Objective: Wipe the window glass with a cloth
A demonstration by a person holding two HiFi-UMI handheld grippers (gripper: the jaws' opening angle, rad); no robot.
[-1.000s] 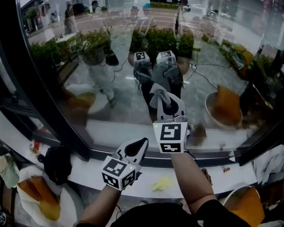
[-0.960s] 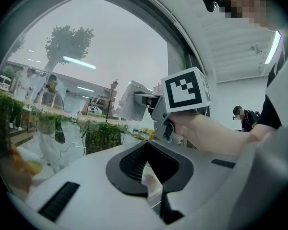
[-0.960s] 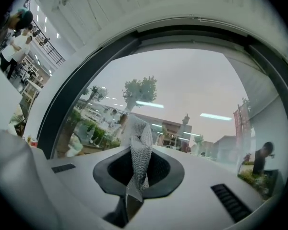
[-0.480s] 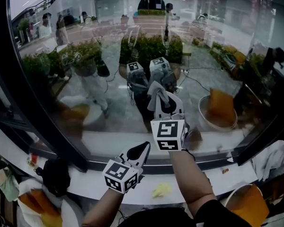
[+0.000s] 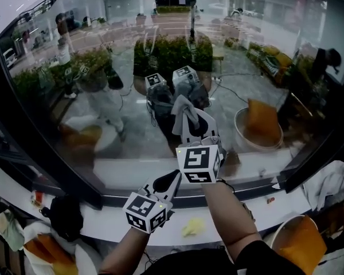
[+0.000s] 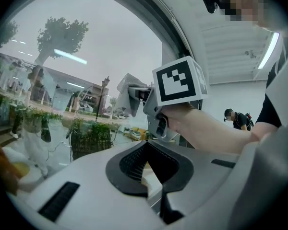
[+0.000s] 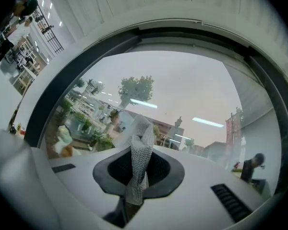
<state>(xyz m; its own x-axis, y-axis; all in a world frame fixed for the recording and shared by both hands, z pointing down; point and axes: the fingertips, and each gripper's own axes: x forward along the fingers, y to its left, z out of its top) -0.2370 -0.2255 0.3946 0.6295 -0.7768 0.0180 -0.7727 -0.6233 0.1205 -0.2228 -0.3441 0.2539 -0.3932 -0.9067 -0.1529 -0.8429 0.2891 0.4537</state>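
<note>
The cloth [image 5: 182,111] is a grey, open-weave rag, bunched and pinched by its middle in the right gripper [image 5: 190,120], with a loose fold standing up past the jaw tips. It is held up against the window glass [image 5: 132,132], though whether it actually touches the pane I cannot tell. It looks light, soft and limp, so it should flop and fold rather than keep a shape. A hold low on the bunch seems right, leaving a pad of fabric ahead of the hard tips (the glass is smooth, stiff and breakable, and best met by fabric only).

The right gripper view shows the jaws clamped on the cloth [image 7: 140,157]. The left gripper [image 5: 167,180] hangs lower near the sill [image 5: 103,219], its jaws closed together with nothing between them.

No brand, label or writing can be read, only the black-and-white square markers on the gripper cubes.
</note>
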